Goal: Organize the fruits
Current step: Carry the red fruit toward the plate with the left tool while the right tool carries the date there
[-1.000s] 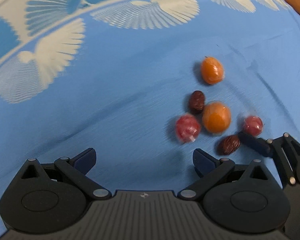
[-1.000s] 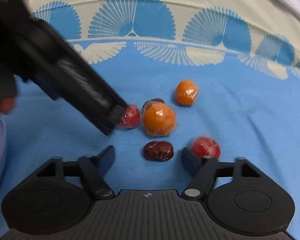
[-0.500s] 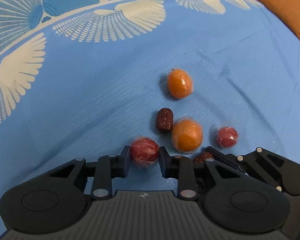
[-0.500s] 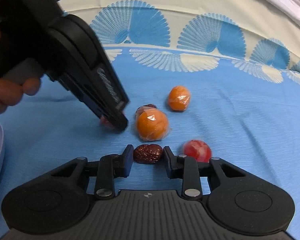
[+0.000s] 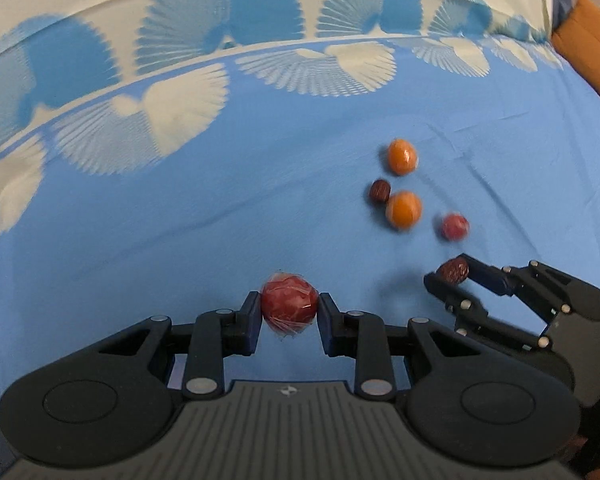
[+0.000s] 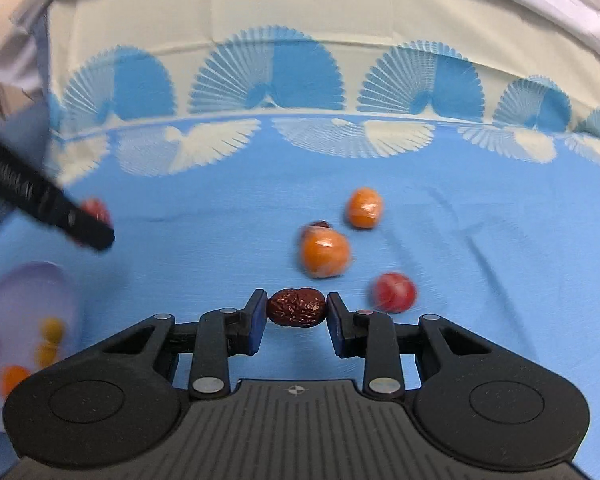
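A wrapped red fruit (image 5: pixel 288 306) is clamped in the left gripper (image 5: pixel 288 309); a dried date (image 6: pixel 297 307) is clamped in the right gripper (image 6: pixel 297 309), beside the large orange (image 6: pixel 324 253).

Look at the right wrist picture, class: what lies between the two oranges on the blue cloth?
In the right wrist view, a dark date peeks out between the near orange and the far orange, mostly hidden behind the near one.

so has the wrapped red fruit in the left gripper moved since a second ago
Yes. The wrapped red fruit lay beside the large orange; now, clamped in the left gripper, it sits well to the left of the cluster, toward the camera.
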A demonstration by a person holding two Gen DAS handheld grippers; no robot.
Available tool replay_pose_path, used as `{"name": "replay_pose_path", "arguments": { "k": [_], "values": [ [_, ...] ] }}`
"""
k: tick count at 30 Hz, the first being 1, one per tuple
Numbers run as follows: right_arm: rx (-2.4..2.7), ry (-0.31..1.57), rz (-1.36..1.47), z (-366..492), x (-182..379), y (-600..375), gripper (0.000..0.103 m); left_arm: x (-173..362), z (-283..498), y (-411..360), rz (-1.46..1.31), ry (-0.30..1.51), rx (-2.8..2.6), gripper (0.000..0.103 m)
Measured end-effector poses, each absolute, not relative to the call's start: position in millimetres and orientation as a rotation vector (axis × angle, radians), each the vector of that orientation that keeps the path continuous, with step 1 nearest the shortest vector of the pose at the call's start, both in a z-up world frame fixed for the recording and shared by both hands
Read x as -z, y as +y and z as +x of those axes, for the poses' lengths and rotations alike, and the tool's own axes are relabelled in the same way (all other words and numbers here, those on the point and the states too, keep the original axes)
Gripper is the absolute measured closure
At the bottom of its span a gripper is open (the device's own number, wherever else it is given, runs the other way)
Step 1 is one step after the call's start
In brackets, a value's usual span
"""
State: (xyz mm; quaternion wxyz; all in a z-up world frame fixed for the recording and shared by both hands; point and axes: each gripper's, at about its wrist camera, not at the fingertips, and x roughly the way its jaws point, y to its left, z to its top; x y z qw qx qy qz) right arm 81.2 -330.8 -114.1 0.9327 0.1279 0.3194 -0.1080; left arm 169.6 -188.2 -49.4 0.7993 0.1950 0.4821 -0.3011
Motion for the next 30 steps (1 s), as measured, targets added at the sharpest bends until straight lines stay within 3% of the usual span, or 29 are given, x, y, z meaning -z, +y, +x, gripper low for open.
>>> {"name": "replay_pose_path", "arguments": {
  "k": [15,30],
  "values": [
    [-0.061,0.555,0.187,-26.4,-0.3,-222.4,0.069,-25.3,46.4,-49.5,0.308,1.004,0.386,0.070],
    [-0.142,0.546,0.068,-72.2,-23.1,-160.1,0.069,-33.0,-13.2,21.1,0.187,1.010,0.314,0.070]
  ]
}}
